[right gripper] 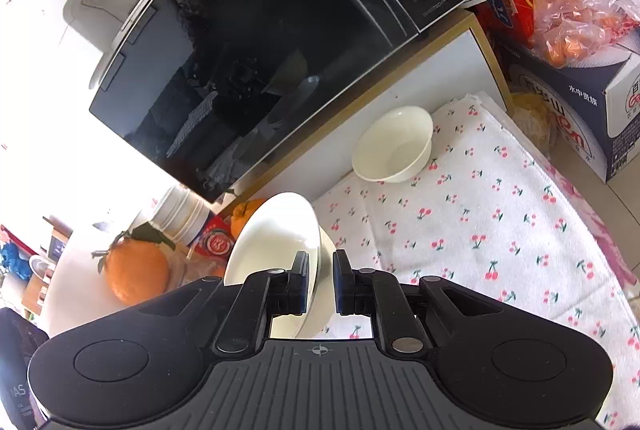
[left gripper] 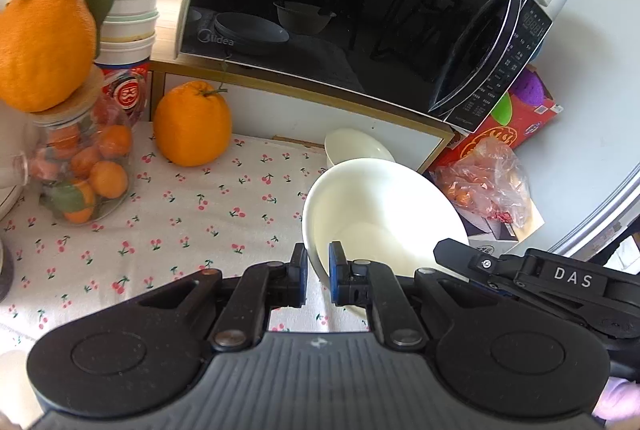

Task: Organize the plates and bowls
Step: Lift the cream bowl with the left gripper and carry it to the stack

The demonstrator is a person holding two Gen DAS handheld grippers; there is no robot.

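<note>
Two grippers are pinching one large white bowl (left gripper: 380,205) between them: your left gripper (left gripper: 318,272) has its jaws pressed onto the near-left rim, one pad outside the wall and one inside, and your right gripper (right gripper: 321,280) clamps the opposite rim the same way, so in the right wrist view the bowl sits tilted just ahead and left of the fingers. It looks lifted clear of the cherry-print cloth (left gripper: 172,230), though neither view shows its underside, so you cannot be sure. Ahead of the left gripper and just past the held bowl's far rim, a smaller white bowl (right gripper: 394,145) stands upright on the cloth against the white cabinet under the microwave (left gripper: 340,1); from the right gripper it is ahead and slightly right, well apart from the fingers. Judging by this, the sorting is midway at best: one bowl is in hand and not yet placed, the small bowl is still alone, and nothing is nested. Far ahead-left of the left gripper, a stack of paper bowls (left gripper: 128,25) is already stacked. No plates show directly in either view.
</note>
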